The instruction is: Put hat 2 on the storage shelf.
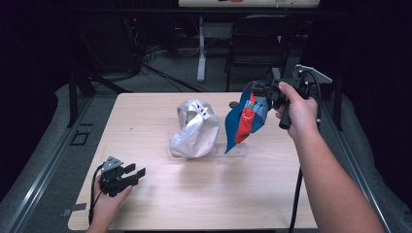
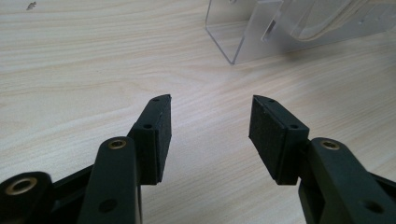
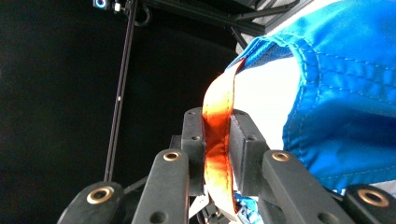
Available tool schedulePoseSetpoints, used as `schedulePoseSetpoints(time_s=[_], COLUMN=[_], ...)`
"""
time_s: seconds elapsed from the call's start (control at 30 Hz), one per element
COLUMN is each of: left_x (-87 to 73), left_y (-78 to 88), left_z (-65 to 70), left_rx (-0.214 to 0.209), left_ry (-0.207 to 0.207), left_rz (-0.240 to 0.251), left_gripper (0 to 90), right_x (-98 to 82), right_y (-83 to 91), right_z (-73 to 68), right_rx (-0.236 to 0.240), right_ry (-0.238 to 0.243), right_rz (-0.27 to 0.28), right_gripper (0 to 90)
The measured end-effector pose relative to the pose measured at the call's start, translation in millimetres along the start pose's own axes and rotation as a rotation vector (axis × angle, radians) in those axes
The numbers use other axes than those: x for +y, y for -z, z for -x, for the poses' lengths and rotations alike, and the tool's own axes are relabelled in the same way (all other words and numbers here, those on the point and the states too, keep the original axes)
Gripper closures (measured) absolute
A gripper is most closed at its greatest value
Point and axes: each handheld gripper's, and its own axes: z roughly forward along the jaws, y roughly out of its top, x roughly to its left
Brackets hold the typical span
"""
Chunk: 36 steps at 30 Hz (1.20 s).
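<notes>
Blue cap (image 1: 245,119) (front hidden) in right tool (image 1: 266,91).

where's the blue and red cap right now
In the high view the blue and red cap hangs above the table's right side from the right tongs, beside the silver cap on the clear stand.

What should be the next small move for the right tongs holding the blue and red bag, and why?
Probably raise the right tongs a little more. They are shut on the orange strap, yet the blue and red bag hangs with its lower tip still near the clear stand beside the silver bag.
</notes>
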Motion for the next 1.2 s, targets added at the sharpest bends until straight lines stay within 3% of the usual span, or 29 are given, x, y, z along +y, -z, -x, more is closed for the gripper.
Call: schedulePoseSetpoints(time_s=[0.2, 0.37, 0.6, 0.87, 1.2], left_x=[0.0, 0.0, 0.1, 0.3, 0.6], left_y=[-0.3, -0.6, -0.7, 0.1, 0.2], left_z=[-0.3, -0.2, 0.0, -1.5, -1.7], left_rx=[-0.003, -0.003, -0.003, -0.006, -0.003], left_ry=[0.0, 0.0, -0.002, 0.002, -0.001], left_rz=[0.0, 0.0, -0.001, -0.006, -0.01], left_gripper=[49.2, 49.2, 49.2, 49.2, 49.2], right_x=[2.9, 3.3, 3.5, -2.8, -8.1], right_y=[1.2, 2.7, -1.1, -10.0, -20.1], right_z=[0.9, -0.8, 2.2, -1.9, -4.3], right_rx=[0.003, -0.023, -0.017, -0.007, -0.031], right_ry=[-0.005, -0.001, 0.002, 0.02, 0.042], right_rz=[0.02, 0.011, 0.007, -0.033, -0.077], right_gripper=[77.8, 77.8, 77.7, 77.8, 77.7])
